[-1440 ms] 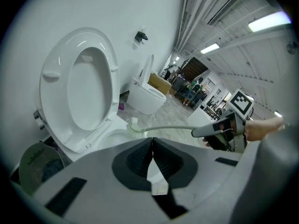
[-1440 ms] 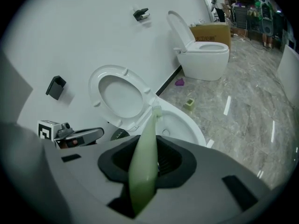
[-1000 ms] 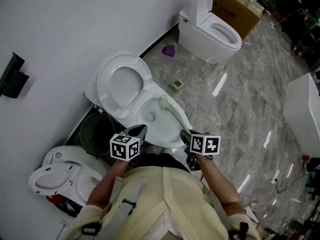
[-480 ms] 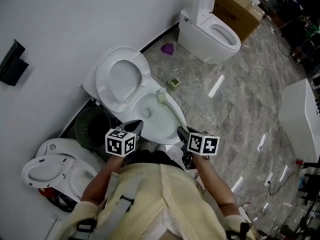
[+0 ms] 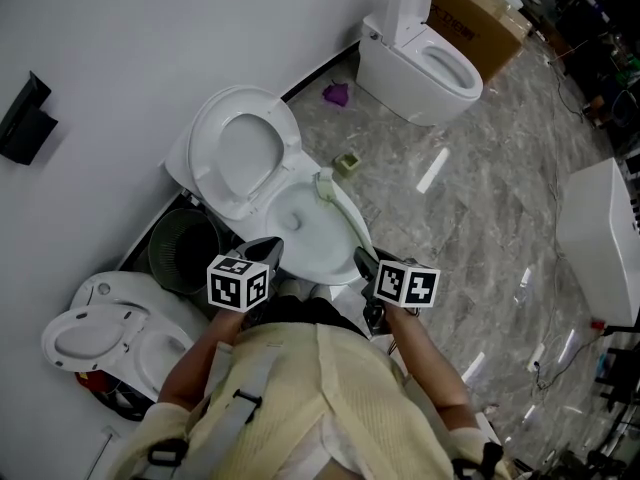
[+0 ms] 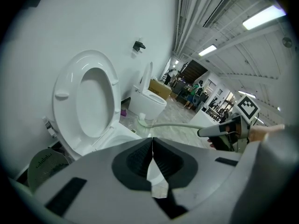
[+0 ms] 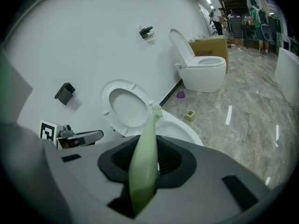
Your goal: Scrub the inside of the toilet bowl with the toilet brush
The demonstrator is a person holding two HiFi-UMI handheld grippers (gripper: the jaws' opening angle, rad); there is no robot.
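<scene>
The print on the cardboard box (image 5: 478, 15) at the far right is too small for me to read. The only other markings are the black-and-white squares on my two cubes.

My left gripper (image 5: 267, 250) has its jaws closed tip to tip with nothing between them. My right gripper (image 5: 364, 261) is clamped on the pale green handle of the toilet brush (image 5: 346, 225). The handle runs away from me along the right side of the toilet bowl (image 5: 296, 236), and the brush head sits at the bowl's far right rim, just below the raised seat (image 5: 238, 156).

Both my forearms reach forward from my body. The grippers are side by side over the bowl's near edge, left one at its left, right one at its right, cubes facing up.
</scene>
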